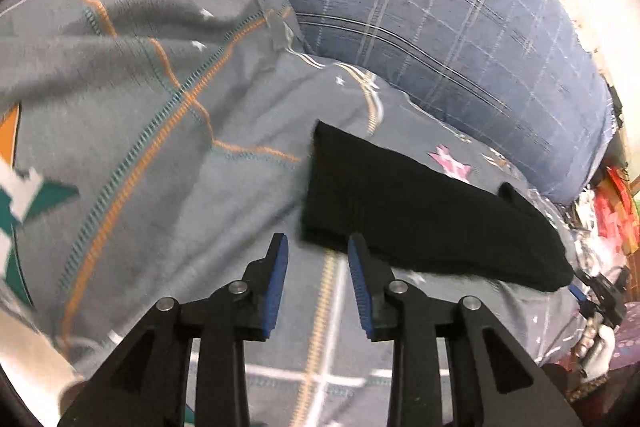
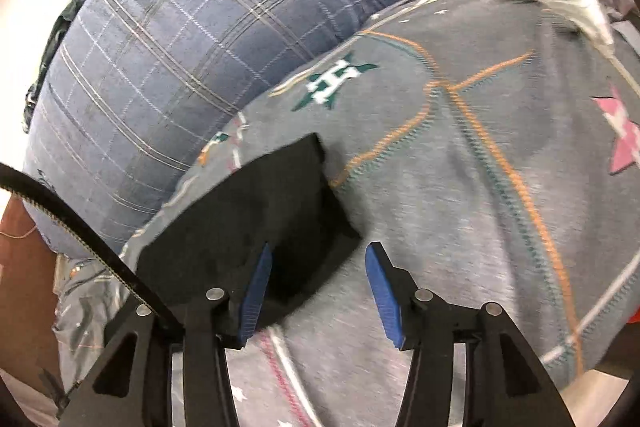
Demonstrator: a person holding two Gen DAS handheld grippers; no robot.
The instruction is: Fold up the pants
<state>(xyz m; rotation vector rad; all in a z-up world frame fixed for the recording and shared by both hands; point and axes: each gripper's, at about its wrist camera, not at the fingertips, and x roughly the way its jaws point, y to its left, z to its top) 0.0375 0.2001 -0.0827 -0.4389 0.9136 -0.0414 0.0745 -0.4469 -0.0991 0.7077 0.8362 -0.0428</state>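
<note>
Left wrist view: my left gripper [image 1: 318,251] is spread, nothing between the blue pads [image 1: 280,283]. It sits over the grey patterned bedspread [image 1: 160,131], just short of the near edge of the black pants [image 1: 420,211]. The right pad's tip meets that edge in the picture; can't tell if it actually touches. The pants lie folded in a flat, long bundle on the bedspread, running from mid-frame toward the right. Behind them, a blue plaid pillow [image 1: 440,27] lies along the bedspread's far side. My right gripper [image 1: 600,303] shows small at the pants' far right end; its jaws are too small to read here.

Right wrist view: right gripper [image 2: 318,269] is spread too, holding nothing. Its left finger overlaps the near edge of the pants [image 2: 256,219]; the right finger is over bare bedspread [image 2: 460,187], clear of the fabric. Contact with the cloth is not clear, frame is motion-blurred. The pants sit on the left half of the bedspread, near the plaid pillow [image 2: 180,47]. A black toothed strap [image 2: 72,223] crosses the lower left, over the bundle's corner.
</note>
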